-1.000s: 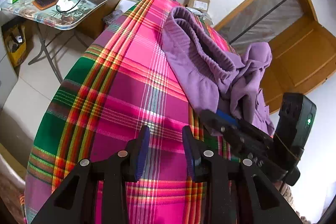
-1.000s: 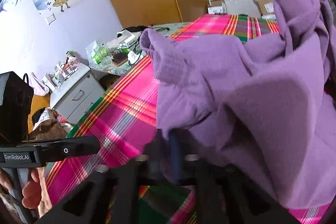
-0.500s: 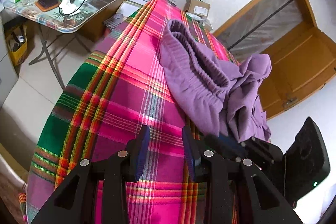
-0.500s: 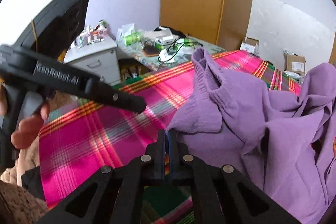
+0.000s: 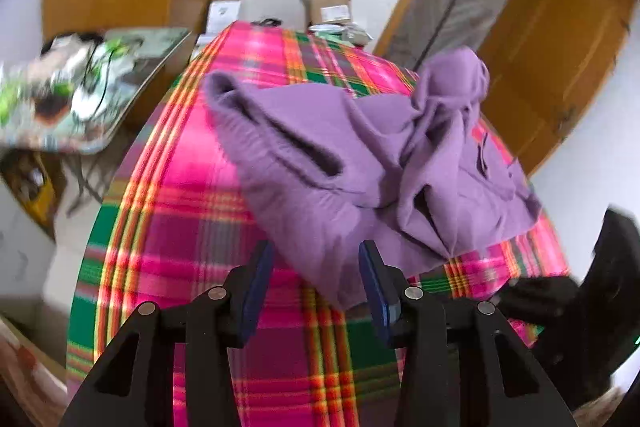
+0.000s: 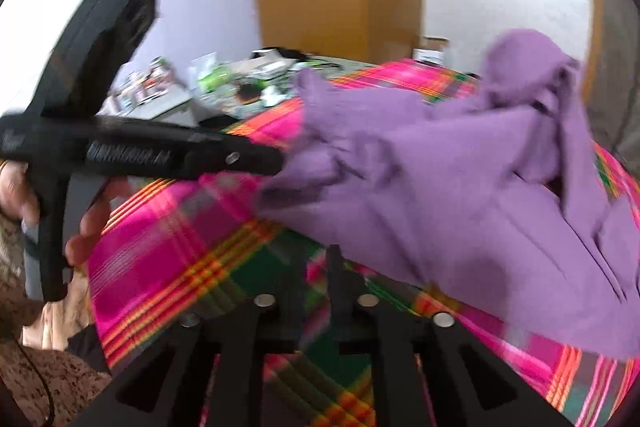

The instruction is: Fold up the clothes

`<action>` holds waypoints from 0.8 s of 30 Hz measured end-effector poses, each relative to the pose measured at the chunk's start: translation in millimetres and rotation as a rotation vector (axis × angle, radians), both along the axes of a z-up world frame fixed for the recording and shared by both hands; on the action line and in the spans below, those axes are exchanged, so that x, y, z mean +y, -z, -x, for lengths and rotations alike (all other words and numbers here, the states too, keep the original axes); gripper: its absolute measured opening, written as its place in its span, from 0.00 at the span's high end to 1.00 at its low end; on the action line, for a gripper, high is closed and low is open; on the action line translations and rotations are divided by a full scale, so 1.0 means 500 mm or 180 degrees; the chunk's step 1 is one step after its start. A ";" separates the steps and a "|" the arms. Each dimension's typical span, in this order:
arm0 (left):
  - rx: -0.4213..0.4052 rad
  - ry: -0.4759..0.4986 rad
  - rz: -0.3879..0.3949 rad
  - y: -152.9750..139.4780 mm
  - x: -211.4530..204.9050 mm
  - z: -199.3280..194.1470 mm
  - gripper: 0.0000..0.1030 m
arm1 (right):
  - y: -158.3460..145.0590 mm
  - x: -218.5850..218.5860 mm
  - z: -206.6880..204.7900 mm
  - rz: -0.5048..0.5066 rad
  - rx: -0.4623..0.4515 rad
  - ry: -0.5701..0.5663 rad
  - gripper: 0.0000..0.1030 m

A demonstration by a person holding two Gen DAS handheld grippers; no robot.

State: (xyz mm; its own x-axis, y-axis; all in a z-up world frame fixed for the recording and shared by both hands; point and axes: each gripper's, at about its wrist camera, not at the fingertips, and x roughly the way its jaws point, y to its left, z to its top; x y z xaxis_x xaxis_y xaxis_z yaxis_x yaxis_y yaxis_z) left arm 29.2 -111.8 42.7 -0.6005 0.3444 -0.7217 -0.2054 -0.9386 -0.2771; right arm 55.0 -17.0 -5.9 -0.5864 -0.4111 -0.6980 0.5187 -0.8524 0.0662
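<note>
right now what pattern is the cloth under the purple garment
Pink, green and orange plaid cloth, clearest in the left wrist view.

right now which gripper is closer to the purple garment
Left. The left gripper has the purple garment edge between its opening jaws; the right gripper sits just short of it, nothing between its opening jaws.

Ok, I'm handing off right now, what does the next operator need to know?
Left gripper: jaws opening, near corner of the purple garment between the pads, no grip visible.
Right gripper: jaws opening, nothing between them; only plaid cloth shows through the gap.
Garment lies crumpled on the plaid-covered surface, one end bunched up.
Done: no fold visible.
Left: spread it flat, then fold.
</note>
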 end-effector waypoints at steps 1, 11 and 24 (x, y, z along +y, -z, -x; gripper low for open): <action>0.0010 0.0019 0.0105 0.002 0.014 0.004 0.55 | 0.002 0.014 0.000 0.0003 -0.0009 0.0076 0.86; -0.0010 -0.0021 0.0944 0.047 0.097 0.050 0.55 | 0.006 0.086 0.003 0.0140 -0.0027 0.0442 0.85; -0.0047 -0.0397 0.0510 0.049 0.032 0.087 0.82 | 0.007 0.128 0.035 0.0082 -0.0085 0.0777 0.76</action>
State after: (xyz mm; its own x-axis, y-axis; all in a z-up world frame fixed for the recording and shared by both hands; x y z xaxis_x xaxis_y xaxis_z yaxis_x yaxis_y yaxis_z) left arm -14.4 -96.0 18.4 -0.6203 0.1481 -0.7703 -0.0818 -0.9889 -0.1243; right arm 37.3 47.2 -9.6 -0.6519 -0.2772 -0.7058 0.2954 -0.9501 0.1003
